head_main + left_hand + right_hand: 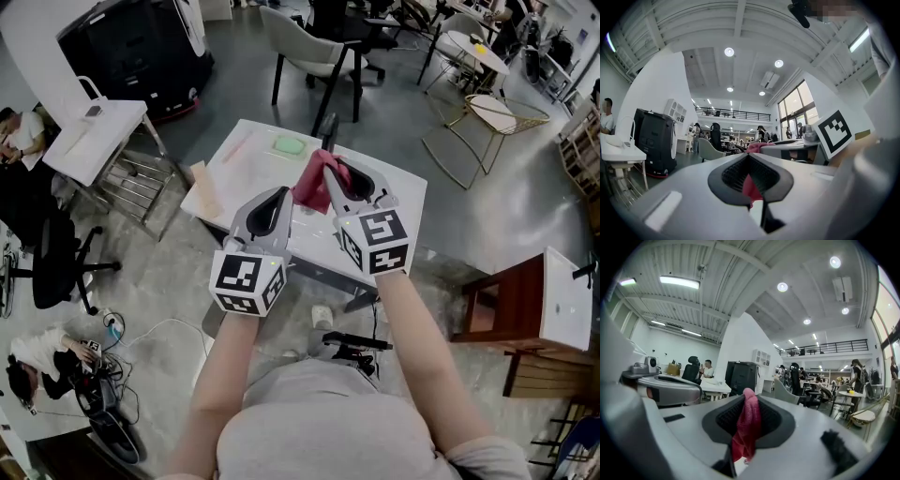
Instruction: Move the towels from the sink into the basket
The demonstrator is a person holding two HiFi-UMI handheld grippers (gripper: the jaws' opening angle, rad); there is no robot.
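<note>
From above, the person holds both tools out at chest height over a white desk (pixel 234 169). A red towel (pixel 315 181) is bunched up between the two tips. The left gripper (pixel 281 195) has one end of it and the right gripper (pixel 331 174) the other, so the cloth hangs in the air, clear of the desk top. A small green thing (pixel 289 145) lies on the far side of the desk. I cannot pick out a sink or a basket anywhere in this view.

In the left gripper view, the fingers (pixel 733 174) are drawn together, with a strip of pink-red cloth pinched in the slot between them. More of the towel shows as a hump just past the tips. The right tool's marker cube (pixel 834 133) sits close by on the right.

In the right gripper view, the fingers (pixel 773 420) are narrow and clamped on a fold of the towel, which stands up over the tips and trails down toward the camera.

I'd say this is the carrying step, with the towel lifted and held by both tools. Next comes finding the basket, bringing the towel over its opening, and letting go with both tools together so neither end snags.
</note>
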